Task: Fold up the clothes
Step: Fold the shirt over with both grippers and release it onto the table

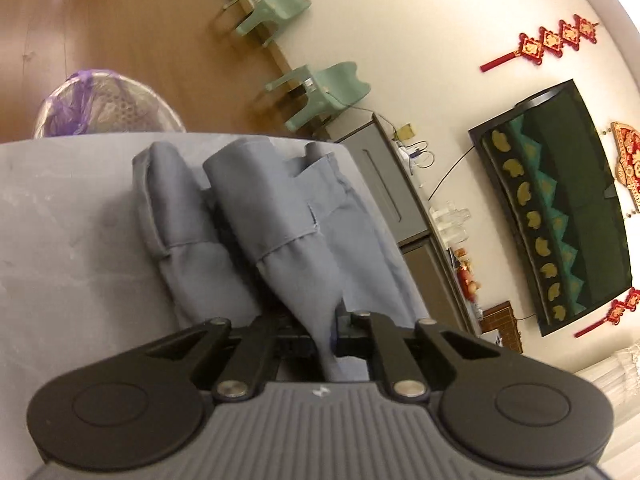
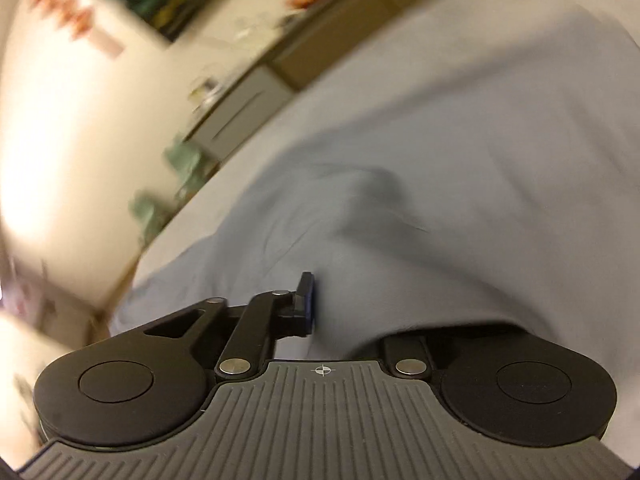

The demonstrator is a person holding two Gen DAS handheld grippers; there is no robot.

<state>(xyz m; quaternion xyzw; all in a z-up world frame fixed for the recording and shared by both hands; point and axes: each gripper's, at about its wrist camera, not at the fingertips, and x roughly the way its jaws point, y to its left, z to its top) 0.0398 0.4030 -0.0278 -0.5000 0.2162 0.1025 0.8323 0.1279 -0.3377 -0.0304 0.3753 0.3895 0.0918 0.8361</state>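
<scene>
Lying on a grey table (image 1: 72, 216): one blue-grey garment (image 1: 280, 220), bunched in upright folds, its far part reaching the table's far edge. Left gripper (image 1: 326, 340): jaws closed tight on a pinch of the garment's near fold. Right gripper (image 2: 344, 308): cloth (image 2: 440, 200) drapes between the jaws and over the right-hand one; only the left finger (image 2: 306, 300) shows, touching the cloth; grip cannot be told. Background, left view: two green chairs (image 1: 320, 92), television (image 1: 560, 208), lined bin (image 1: 104, 108).
</scene>
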